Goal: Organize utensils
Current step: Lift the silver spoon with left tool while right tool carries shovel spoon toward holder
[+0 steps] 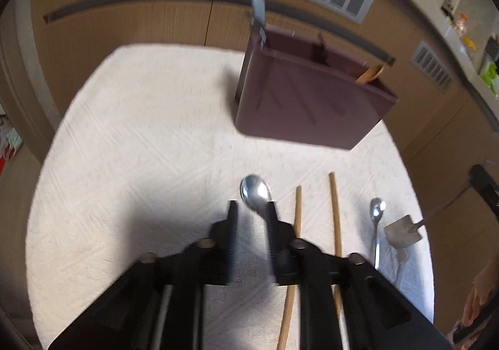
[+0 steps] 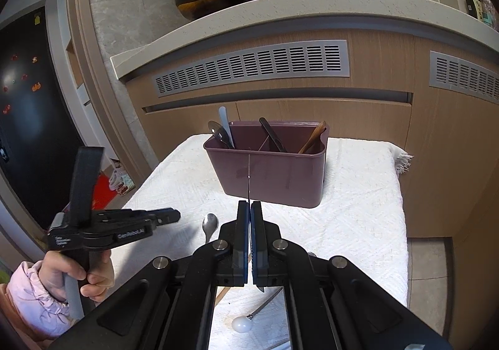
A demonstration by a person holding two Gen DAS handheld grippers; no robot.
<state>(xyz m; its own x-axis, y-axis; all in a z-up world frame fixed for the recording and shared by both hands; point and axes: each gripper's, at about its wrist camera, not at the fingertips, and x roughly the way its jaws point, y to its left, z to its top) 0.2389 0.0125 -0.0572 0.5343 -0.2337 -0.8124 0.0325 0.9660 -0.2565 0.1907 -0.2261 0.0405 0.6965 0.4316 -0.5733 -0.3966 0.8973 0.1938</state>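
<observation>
The left gripper (image 1: 252, 209) hangs over a white cloth (image 1: 140, 147) with its fingers apart and nothing pressed between them; a steel spoon (image 1: 255, 191) lies on the cloth just past the tips, its bowl showing in the gap and its handle running under the right finger. To the right of it lie two wooden chopsticks (image 1: 335, 213) side by side, then a smaller spoon (image 1: 377, 219), then a small metal spatula (image 1: 402, 233) held up at the far right edge by a thin shaft. A maroon caddy (image 1: 305, 100) stands farther back on the cloth — a pale handle (image 1: 259, 10) sticks up from its left corner and a wooden piece shows at its right end. In the right wrist view the right gripper (image 2: 249, 206) has its fingers together, clamped on a thin metal blade (image 2: 249, 175) seen edge-on, which reaches forward in front of the caddy's (image 2: 268, 175) near wall; what utensil it belongs to cannot be told. The caddy's compartments hold a steel utensil with the pale handle at left, a dark utensil in the middle and a wooden one at right. A hand (image 2: 78, 275) in a pink sleeve holds the left gripper's (image 2: 174, 215) grip at lower left — the small spoon (image 2: 209, 225) lies just beyond its tips.
</observation>
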